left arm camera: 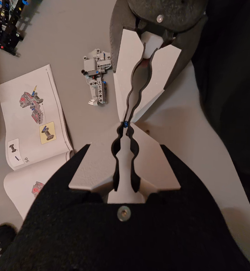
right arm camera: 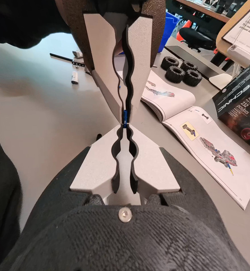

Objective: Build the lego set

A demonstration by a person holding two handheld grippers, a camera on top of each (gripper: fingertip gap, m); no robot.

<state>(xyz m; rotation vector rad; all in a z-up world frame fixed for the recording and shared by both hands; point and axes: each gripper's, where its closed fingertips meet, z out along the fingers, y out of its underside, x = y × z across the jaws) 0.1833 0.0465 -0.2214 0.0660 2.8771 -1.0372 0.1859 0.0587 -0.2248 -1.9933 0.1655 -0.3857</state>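
2 grippers (left arm camera: 125, 127) (right arm camera: 125, 124) pinch 1 blue pin (right arm camera: 125, 117); 4 tyres (right arm camera: 181, 72) beyond.

Both grippers look like the same build. The left gripper (left arm camera: 125, 126) has a chunky black printed body, rough and grainy, with one silver screw (left arm camera: 124, 213) dead centre low in the frame. Its fingers (left arm camera: 95, 165) are pale grey angular wedges, lined inside with wavy black rubbery pads (left arm camera: 115, 148). The right gripper (right arm camera: 124, 125) is the same deal: black body showing diagonal print lines, a silver screw (right arm camera: 125, 214) in the middle, light grey fingers (right arm camera: 96, 165) and wavy black pads (right arm camera: 116, 146).
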